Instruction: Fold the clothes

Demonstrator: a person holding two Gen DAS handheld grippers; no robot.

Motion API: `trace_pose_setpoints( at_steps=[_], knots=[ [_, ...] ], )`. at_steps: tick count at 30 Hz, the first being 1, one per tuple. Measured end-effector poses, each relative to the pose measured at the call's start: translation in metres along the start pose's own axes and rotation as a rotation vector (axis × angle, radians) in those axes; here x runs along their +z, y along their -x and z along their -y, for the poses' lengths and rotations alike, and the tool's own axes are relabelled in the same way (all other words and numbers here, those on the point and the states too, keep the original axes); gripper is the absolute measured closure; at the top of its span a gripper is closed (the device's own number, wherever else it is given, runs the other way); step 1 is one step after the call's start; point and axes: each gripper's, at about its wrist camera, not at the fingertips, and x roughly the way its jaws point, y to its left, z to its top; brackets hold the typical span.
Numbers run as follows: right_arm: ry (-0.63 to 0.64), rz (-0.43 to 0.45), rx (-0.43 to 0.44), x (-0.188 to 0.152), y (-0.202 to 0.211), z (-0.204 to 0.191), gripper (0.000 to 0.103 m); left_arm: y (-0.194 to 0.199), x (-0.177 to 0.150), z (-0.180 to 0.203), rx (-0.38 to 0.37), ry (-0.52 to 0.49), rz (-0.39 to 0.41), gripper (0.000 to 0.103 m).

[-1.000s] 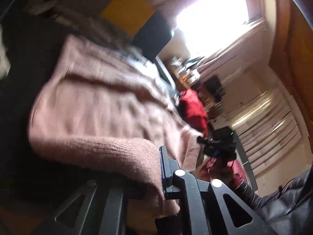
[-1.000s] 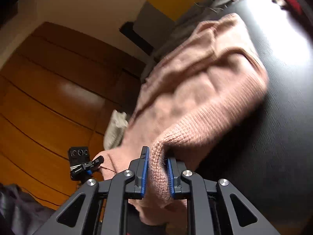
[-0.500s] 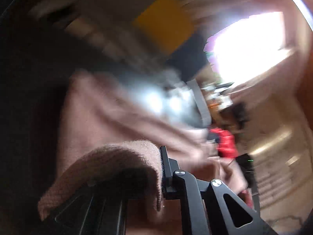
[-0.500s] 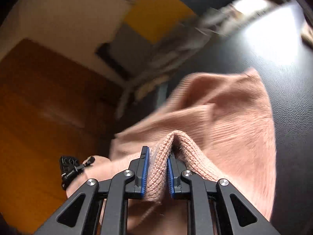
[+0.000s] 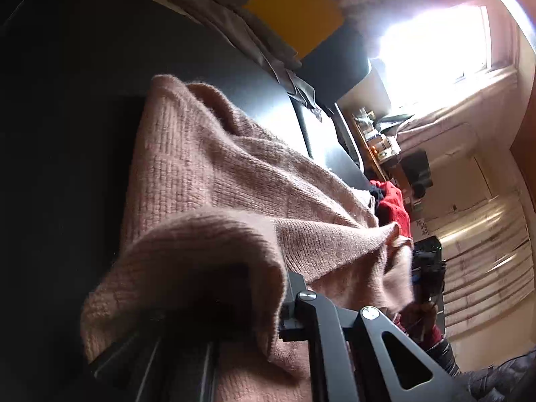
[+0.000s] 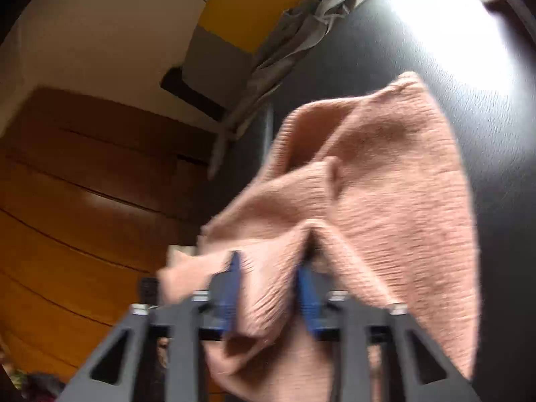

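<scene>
Garment: a pink knitted sweater (image 5: pixel 214 181) hangs between the two claws, its far part lying on the black bench (image 5: pixel 67 67).
Left claw (image 5: pixel 248 305): clenched on a hem of the sweater; the knit drapes over the near finger and hides it, and only the right-hand black finger shows clearly.
Right claw (image 6: pixel 268 288): jaws look parted, with a bunched fold of the sweater (image 6: pixel 385 201) sitting between the blue pads (image 6: pixel 306 294); the view is blurred, so a firm pinch cannot be told.
Sweater's far edge: a rounded corner reaches out over the bench (image 6: pixel 502 167) near a bright glare patch.
Behind the bench: a grey cloth (image 6: pixel 288 50) lies crumpled along the far edge, beside a yellow panel (image 5: pixel 294 23).
Background, left view: a red garment (image 5: pixel 395 207) lies past the sweater, and a bright window (image 5: pixel 435 47) lights the room.
Background, right view: wooden panelling (image 6: pixel 83 201) fills the left side.
</scene>
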Motion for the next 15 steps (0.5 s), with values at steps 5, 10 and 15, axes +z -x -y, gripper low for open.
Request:
trace_pose_setpoints(
  at_steps=[5, 10, 15],
  knots=[
    [0.023, -0.058, 0.053, -0.014, -0.005, -0.024, 0.034, 0.000, 0.000, -0.007, -0.075, 0.078, -0.014, 0.095],
    [0.114, -0.097, -0.064, -0.021, -0.023, -0.034, 0.054, 0.008, 0.005, 0.005, -0.163, 0.057, 0.020, 0.095],
    [0.214, -0.055, -0.087, -0.009, -0.033, -0.053, 0.087, 0.017, 0.012, 0.018, -0.256, 0.039, 0.064, 0.095]
  ],
)
